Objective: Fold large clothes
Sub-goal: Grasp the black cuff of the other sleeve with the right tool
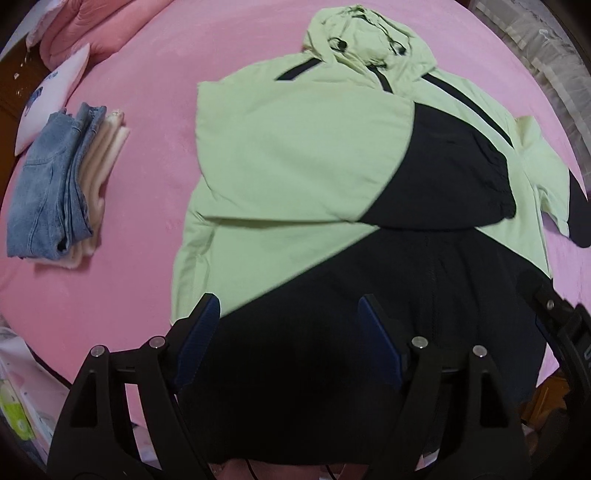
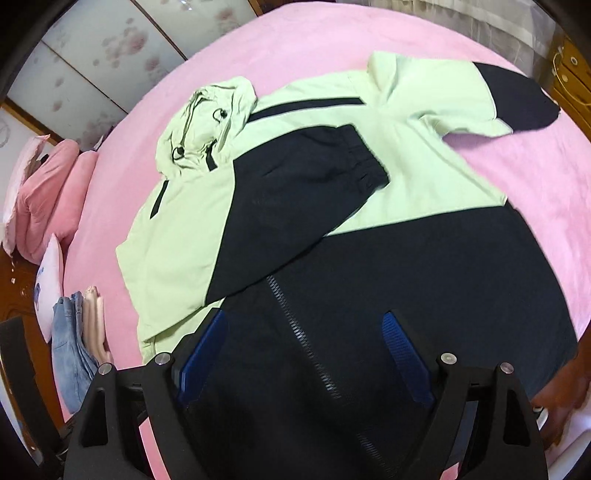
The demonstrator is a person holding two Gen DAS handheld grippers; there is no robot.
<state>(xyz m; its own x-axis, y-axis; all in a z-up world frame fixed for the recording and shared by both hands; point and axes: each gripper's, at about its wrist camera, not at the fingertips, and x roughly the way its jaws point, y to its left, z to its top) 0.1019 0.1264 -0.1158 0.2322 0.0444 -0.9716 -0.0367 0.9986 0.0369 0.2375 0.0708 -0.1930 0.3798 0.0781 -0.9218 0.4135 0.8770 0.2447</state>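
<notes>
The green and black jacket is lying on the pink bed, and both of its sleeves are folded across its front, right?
Not quite. Only one sleeve is folded across the front of the jacket. The other sleeve lies spread out to the side on the pink bed. The right wrist view shows this best.

— Where can you pass?

— Broad bare pink bedsheet [image 1: 155,66] lies open around the lime-green and black hooded jacket [image 1: 295,155].

— Anything in your way?

— A folded stack of blue jeans and cream cloth [image 1: 62,184] sits well apart, with a white pillow [image 1: 51,99] and pink quilt [image 1: 85,26] beyond it.
</notes>
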